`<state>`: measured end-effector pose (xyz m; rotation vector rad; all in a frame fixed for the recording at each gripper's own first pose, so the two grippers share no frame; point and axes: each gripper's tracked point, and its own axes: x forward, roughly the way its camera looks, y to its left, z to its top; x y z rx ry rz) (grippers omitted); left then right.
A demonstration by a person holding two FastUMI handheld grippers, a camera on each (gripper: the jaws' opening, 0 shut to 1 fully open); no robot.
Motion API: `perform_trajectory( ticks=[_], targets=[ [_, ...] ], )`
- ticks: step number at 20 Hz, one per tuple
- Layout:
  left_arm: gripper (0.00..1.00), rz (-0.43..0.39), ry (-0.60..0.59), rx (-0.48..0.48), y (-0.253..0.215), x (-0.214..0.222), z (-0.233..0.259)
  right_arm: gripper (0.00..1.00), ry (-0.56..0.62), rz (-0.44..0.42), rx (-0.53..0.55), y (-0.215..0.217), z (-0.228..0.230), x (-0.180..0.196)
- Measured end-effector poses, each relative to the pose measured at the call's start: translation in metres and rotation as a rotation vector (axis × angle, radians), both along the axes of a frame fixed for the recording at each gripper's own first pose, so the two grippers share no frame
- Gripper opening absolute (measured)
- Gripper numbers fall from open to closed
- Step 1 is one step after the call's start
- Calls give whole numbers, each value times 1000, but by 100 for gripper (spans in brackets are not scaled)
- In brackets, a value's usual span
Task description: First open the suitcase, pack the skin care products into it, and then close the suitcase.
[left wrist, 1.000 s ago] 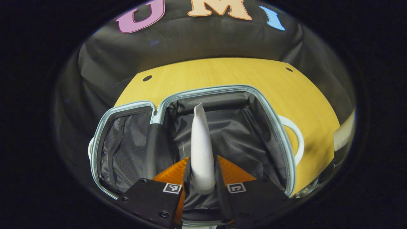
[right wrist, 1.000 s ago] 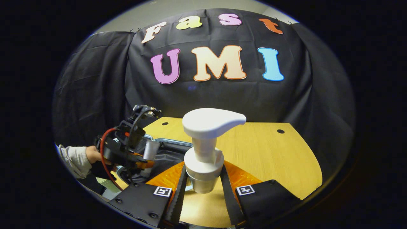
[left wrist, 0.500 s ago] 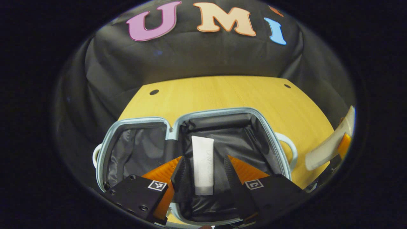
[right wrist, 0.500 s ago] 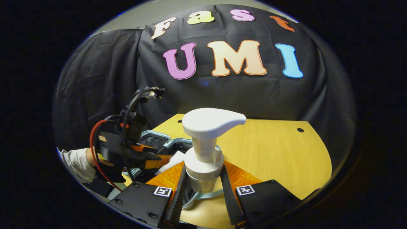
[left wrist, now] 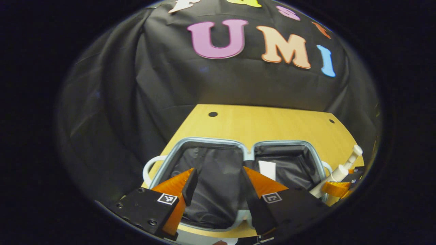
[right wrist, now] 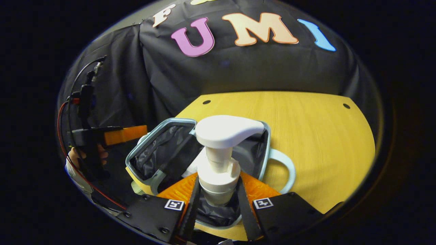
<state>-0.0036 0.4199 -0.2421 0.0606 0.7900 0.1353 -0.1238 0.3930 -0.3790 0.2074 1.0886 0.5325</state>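
Left tongs (left wrist: 216, 185): now apart and empty; white tube (left wrist: 267, 169) released, lying inside open suitcase (left wrist: 204, 141), lower centre. Right tongs (right wrist: 215, 195): clamped on pump bottle (right wrist: 219, 149), now over suitcase; it likely goes in next.

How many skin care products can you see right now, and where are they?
2. A white tube lies inside the open suitcase. A pump bottle is held in the right claw over the suitcase. Others may be hidden behind the claws.
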Motion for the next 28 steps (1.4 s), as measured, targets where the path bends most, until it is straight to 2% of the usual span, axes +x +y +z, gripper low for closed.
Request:
perform_trajectory(
  ticks=[4, 6, 7, 9, 10, 11, 12, 13, 14, 16, 17, 18, 22, 28],
  targets=[
    [75, 108, 6, 14, 45, -23, 0, 57, 94, 29, -31, 12, -26, -11],
    [75, 151, 7, 24, 63, -31, 2, 59, 88, 13, -36, 15, -33, -2],
    [75, 168, 9, 28, 70, -34, 2, 56, 80, 1, -46, 16, -35, 6],
    [72, 195, 10, 32, 83, -37, 4, 57, 73, -21, -74, 15, -42, 16],
    [75, 206, 8, 36, 89, -36, 3, 62, 77, -34, -81, 13, -46, 19],
    [75, 218, 6, 42, 95, -35, 3, 63, 79, -44, -85, 13, -47, 21],
    [75, 231, 2, 51, 102, -33, 2, 55, 73, -56, -79, 12, -45, 25],
    [75, 241, 0, 58, 109, -31, 1, 61, 60, -63, -76, 11, -42, 29],
    [72, 253, 1, 63, 117, -29, 1, 75, 39, -66, -75, 9, -37, 34],
    [75, 280, 0, 54, 131, -24, -2, 82, -21, -71, -77, 4, -24, 45],
    [75, 293, 3, 48, 138, -20, -4, 92, -56, -73, -72, 3, -15, 51],
    [75, 309, 6, 47, 148, -17, -7, 95, -85, -71, -62, 3, -5, 56],
    [75, 318, 48, 23, 171, 1, -32, 95, -188, -78, -69, -12, 27, 75],
    [75, 319, 173, 0, 197, 20, -83, 95, -243, -163, -112, -47, 49, 94]
  ],
)
